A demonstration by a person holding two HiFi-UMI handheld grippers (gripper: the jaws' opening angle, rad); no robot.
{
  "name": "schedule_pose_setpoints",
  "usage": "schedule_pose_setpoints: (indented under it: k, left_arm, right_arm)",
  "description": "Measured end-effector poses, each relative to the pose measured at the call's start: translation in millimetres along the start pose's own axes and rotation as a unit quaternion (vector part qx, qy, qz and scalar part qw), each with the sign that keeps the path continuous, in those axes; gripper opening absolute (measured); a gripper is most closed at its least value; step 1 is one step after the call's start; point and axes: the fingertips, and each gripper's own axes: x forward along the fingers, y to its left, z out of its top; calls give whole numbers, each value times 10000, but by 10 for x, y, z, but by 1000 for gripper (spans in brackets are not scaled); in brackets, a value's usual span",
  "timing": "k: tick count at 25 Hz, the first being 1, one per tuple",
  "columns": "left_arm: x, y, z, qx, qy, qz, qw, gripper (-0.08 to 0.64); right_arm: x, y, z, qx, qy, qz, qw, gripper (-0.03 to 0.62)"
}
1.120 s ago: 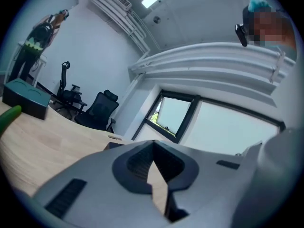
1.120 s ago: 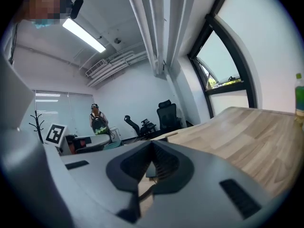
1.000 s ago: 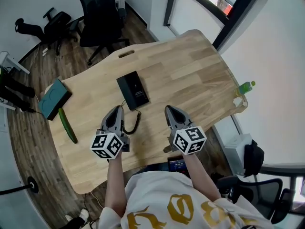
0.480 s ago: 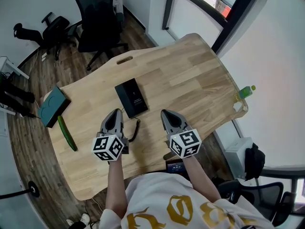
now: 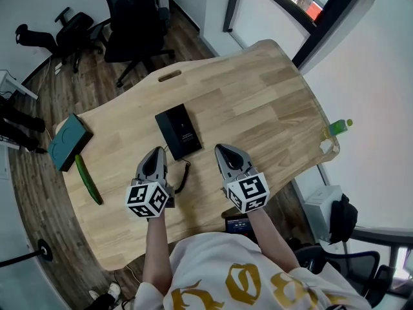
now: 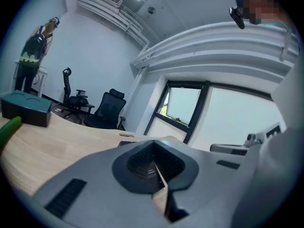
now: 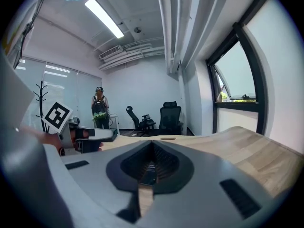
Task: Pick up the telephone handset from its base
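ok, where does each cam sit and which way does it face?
Head view: on the person's head, steeply down at table, phone, left gripper, right gripper; forearms and shirt show.
Left gripper view: on left gripper, low across the table toward chairs and window; own shut jaws show.
Right gripper view: on right gripper, facing the same chairs; own jaws and the left gripper show.
Shared: table and chairs in all three.
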Motion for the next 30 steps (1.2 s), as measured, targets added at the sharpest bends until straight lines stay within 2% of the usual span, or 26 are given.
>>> schedule_pose_setpoints:
  k: [6,26,30]
  left_arm:
    - [134,95,-128,-41,261,63,9996,6]
    - [559,535,-642,-707,924,245,9929,8]
    - [588,634,-675,-627,903,434,9930,9]
  right_arm:
    - [164,-102,-123,178,247,2,9995,5]
    - [803,-307,-570,313,1021,214,9940,5]
    - [887,-322,-645,335,1119,264,9928,5]
